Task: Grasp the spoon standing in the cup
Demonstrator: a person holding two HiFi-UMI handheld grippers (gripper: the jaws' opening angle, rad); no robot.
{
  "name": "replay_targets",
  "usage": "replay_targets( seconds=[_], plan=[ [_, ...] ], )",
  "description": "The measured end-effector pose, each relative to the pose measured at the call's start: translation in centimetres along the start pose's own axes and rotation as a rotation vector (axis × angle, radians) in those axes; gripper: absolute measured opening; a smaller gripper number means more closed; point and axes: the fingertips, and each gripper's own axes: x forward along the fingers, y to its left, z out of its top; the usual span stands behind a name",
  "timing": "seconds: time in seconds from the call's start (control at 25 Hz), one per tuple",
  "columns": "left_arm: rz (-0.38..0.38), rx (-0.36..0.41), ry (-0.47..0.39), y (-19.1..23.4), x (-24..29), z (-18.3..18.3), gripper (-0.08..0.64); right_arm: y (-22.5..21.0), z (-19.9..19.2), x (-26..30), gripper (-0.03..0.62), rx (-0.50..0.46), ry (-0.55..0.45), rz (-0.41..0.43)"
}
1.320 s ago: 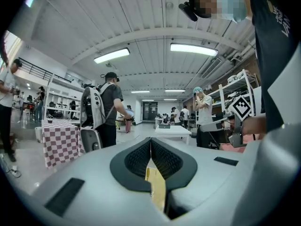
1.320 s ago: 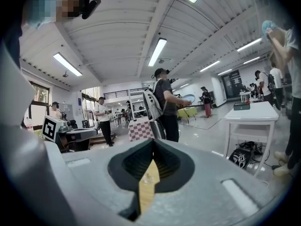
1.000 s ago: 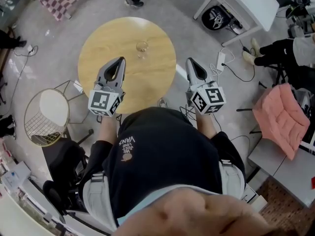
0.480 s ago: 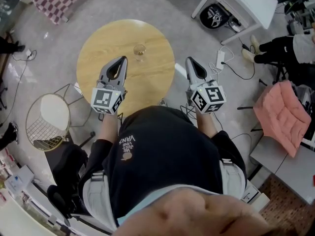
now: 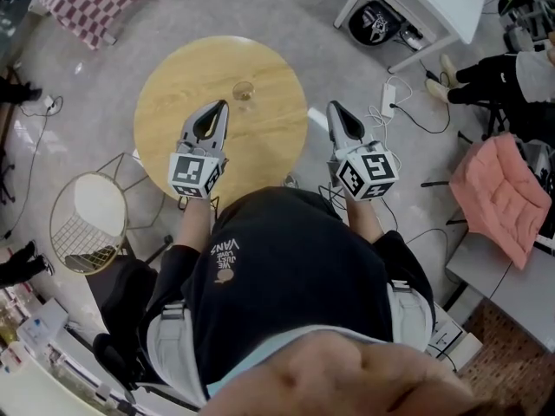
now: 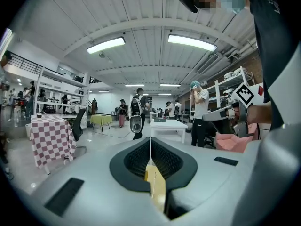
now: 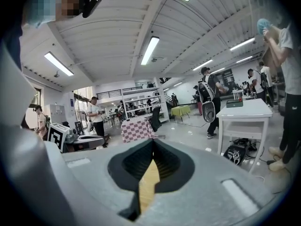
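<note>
A small clear glass cup (image 5: pixel 244 92) stands on the round wooden table (image 5: pixel 186 85), toward its middle. The spoon in it is too small to make out. My left gripper (image 5: pixel 223 105) hovers over the table's near side, its tips just short of the cup and a little to its left; the jaws are shut with nothing between them. My right gripper (image 5: pixel 332 106) is held off the table's right edge, above the floor, also shut and empty. Both gripper views look level across the room, with shut tips for the left gripper (image 6: pixel 150 138) and right gripper (image 7: pixel 153 140); neither shows the cup.
A wire chair with a white seat (image 5: pixel 87 211) stands left of the table. A white table (image 5: pixel 425 3), floor cables (image 5: pixel 390 102) and a pink cushion (image 5: pixel 499 189) lie to the right. A checkered cloth (image 5: pixel 95 3) is at the far left. Several people stand around the room.
My left gripper has edged right and sits closer to the cup. The right gripper has barely moved. Both stay shut.
</note>
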Motion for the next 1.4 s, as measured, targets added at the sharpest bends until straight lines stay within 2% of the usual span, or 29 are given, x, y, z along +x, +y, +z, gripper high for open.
replay_targets(
  seconds=[1.16, 1.28, 1.4],
  plan=[
    [-0.043, -0.036, 0.138, 0.1, 3.0, -6.0, 0.012, -1.1, -0.9, -1.7, -0.003, 0.023, 0.012, -0.090],
    [-0.033, -0.034, 0.151, 0.2, 3.3, -6.6, 0.048, -1.3, -1.0, -1.9, -0.003, 0.027, 0.012, -0.095],
    [-0.021, -0.034, 0.164, 0.5, 3.6, -7.2, 0.051, -1.4, -1.1, -1.9, -0.003, 0.035, 0.013, -0.097]
  ],
)
